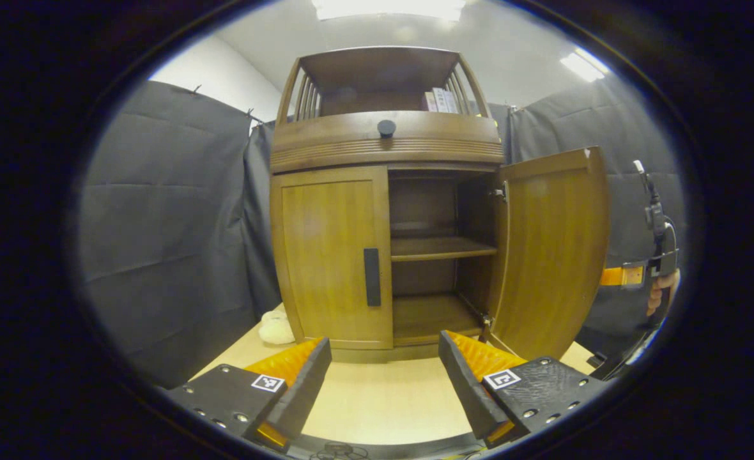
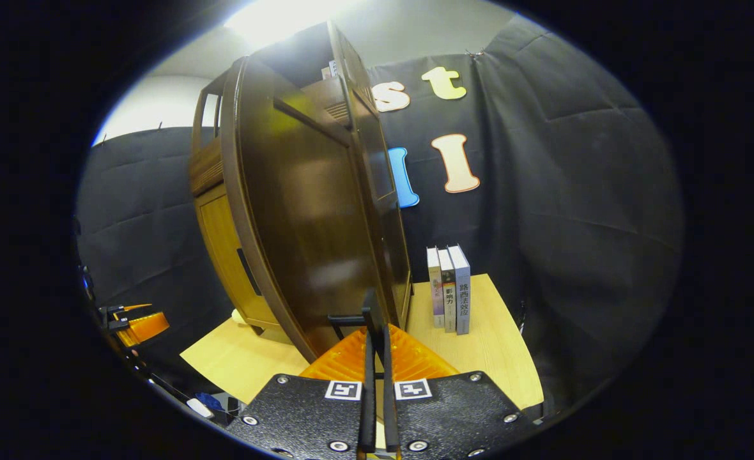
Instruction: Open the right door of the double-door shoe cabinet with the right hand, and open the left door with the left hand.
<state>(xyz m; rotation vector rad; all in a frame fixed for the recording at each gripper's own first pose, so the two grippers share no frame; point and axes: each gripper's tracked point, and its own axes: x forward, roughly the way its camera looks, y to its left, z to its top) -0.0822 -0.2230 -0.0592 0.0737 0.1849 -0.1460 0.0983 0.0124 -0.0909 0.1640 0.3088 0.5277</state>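
Your left gripper (image 1: 383, 364) hangs in front of the brown wooden double-door shoe cabinet (image 1: 386, 211) with its two fingers spread wide and nothing between them, above the pale wooden tabletop (image 1: 377, 396). The cabinet stands on that tabletop, and its left door (image 1: 332, 255) is closed, with the dark upright bar handle (image 1: 371, 276) near its inner edge, well apart from your fingers. The right door (image 1: 553, 249) stands swung out, showing two bare wooden shelves (image 1: 441, 248) inside. Above the doors runs a curved drawer front with a round dark knob (image 1: 386, 128), and a few books (image 1: 441, 100) stand in the open top compartment. A small cream-coloured soft object (image 1: 276, 329) lies on the table at the cabinet's left foot.

In the right gripper view, your right gripper (image 2: 375, 348) sits just at the free edge of the open right door (image 2: 307, 217) with its fingers pressed close together (whether they pinch a thin dark handle there or merely sit beside it, I cannot tell). Three upright books (image 2: 449, 291) stand on the table beside the cabinet's side, near the black cloth wall (image 2: 562, 211). Your left gripper (image 2: 135, 322) shows far off at the left edge of that view. In the left gripper view, your hand (image 1: 661, 291) holding the right gripper shows beyond the open door.
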